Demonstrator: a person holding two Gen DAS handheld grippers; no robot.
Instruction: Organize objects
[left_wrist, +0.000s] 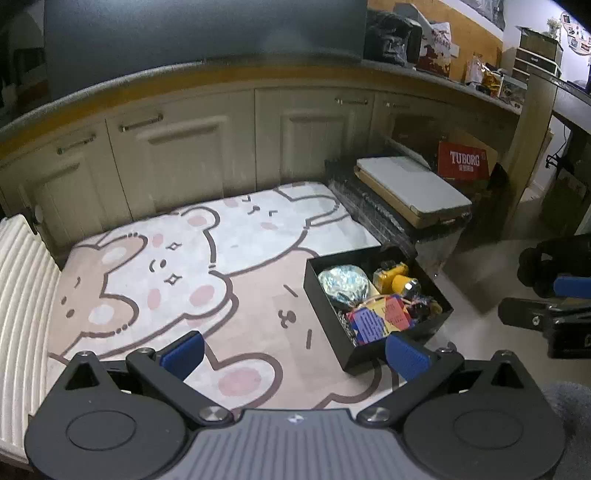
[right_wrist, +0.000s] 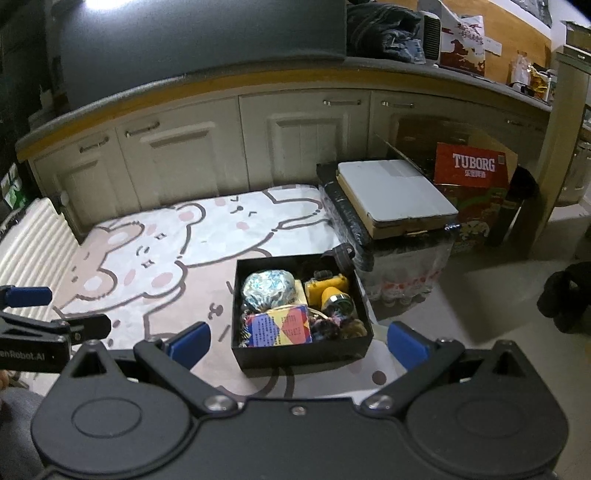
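A black open box (left_wrist: 369, 349) (right_wrist: 295, 354) sits on the right part of a bear-pattern rug (left_wrist: 177, 280) (right_wrist: 155, 266). Inside lie a shiny foil ball (left_wrist: 343, 282) (right_wrist: 267, 286), a yellow toy (left_wrist: 393, 278) (right_wrist: 328, 290), a colourful card packet (left_wrist: 376, 321) (right_wrist: 280, 326) and dark small items. My left gripper (left_wrist: 295, 352) hovers open above the rug, left of and nearer than the box, holding nothing. My right gripper (right_wrist: 299, 343) is open too, its blue pads (right_wrist: 406, 345) straddling the box's near wall from above. Each gripper shows at the edge of the other's view.
Cream cabinets (left_wrist: 177, 155) (right_wrist: 192, 155) run behind the rug. A plastic-wrapped black crate with a flat grey board (left_wrist: 410, 188) (right_wrist: 395, 192) stands right of the box, and a red Tuborg carton (left_wrist: 465, 160) (right_wrist: 472, 166) behind it. A ribbed white cushion (left_wrist: 22, 295) lies left. Bare floor (right_wrist: 480, 295) lies right.
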